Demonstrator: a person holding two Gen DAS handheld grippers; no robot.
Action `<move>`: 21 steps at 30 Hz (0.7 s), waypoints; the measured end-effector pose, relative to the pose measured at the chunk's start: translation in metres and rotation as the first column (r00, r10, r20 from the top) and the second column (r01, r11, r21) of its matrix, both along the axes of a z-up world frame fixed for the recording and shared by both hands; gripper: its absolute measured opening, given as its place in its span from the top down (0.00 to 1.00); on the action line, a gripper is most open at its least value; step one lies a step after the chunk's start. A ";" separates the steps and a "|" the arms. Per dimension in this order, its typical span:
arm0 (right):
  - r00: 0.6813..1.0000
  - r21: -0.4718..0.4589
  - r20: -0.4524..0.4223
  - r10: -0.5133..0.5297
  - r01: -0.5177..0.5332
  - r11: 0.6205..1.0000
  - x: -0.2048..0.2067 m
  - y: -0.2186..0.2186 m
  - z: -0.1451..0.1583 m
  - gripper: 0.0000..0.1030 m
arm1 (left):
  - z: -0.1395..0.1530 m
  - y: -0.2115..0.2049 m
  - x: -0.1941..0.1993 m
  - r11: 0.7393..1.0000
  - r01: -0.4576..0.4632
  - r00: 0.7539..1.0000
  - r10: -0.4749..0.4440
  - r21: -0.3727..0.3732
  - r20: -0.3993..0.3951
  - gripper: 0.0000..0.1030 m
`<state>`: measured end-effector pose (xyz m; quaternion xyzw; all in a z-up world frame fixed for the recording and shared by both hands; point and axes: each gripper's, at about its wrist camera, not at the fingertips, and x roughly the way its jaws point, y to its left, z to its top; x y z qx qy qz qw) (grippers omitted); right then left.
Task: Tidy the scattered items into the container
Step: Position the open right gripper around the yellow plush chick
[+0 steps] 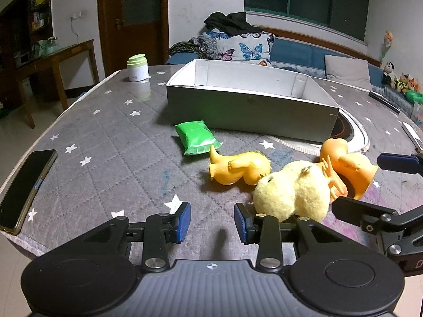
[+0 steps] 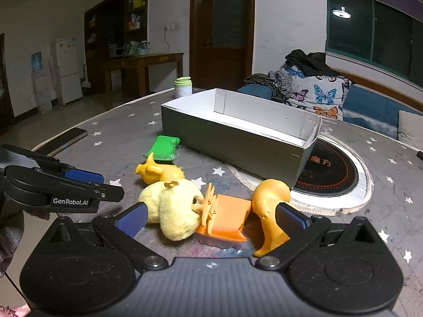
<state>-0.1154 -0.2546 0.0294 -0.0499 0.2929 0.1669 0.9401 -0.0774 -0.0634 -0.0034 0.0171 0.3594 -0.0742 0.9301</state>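
An open white box [image 1: 251, 100] [image 2: 238, 137] stands at the middle of the grey star-patterned table. In front of it lie a green packet [image 1: 197, 137] [image 2: 162, 148], a yellow rubber duck [image 1: 238, 169] [image 2: 158, 171], a fluffy yellow chick [image 1: 293, 192] [image 2: 174, 208], an orange claw clip [image 2: 210, 203], an orange block [image 2: 227, 216] and an orange duck [image 1: 346, 163] [image 2: 267, 211]. My left gripper [image 1: 212, 220] [image 2: 105, 185] is open over bare cloth, just left of the chick. My right gripper [image 2: 211, 219] [image 1: 358, 182] stands wide open, with the chick, clip, block and orange duck between its fingers.
A black phone [image 1: 26, 187] [image 2: 63, 140] lies near the left table edge. A green-lidded jar [image 1: 137, 67] [image 2: 182, 87] stands behind the box. A round black cooktop [image 2: 330, 174] is set into the table right of the box. A sofa with cushions lies beyond.
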 end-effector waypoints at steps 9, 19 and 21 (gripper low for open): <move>1.000 -0.007 -0.006 0.014 -0.014 1.000 0.011 -0.002 -0.008 0.00 | -0.001 -0.002 0.001 1.000 0.004 1.000 -0.004 0.006 -0.002 0.62; 1.000 -0.007 -0.013 0.027 -0.027 1.000 0.016 -0.002 -0.011 0.00 | -0.003 -0.004 0.003 1.000 0.014 1.000 -0.013 0.009 -0.011 0.62; 0.999 -0.007 -0.015 0.030 -0.030 1.000 0.017 -0.002 -0.012 0.00 | -0.004 -0.005 0.004 1.000 0.015 1.000 -0.015 0.011 -0.015 0.62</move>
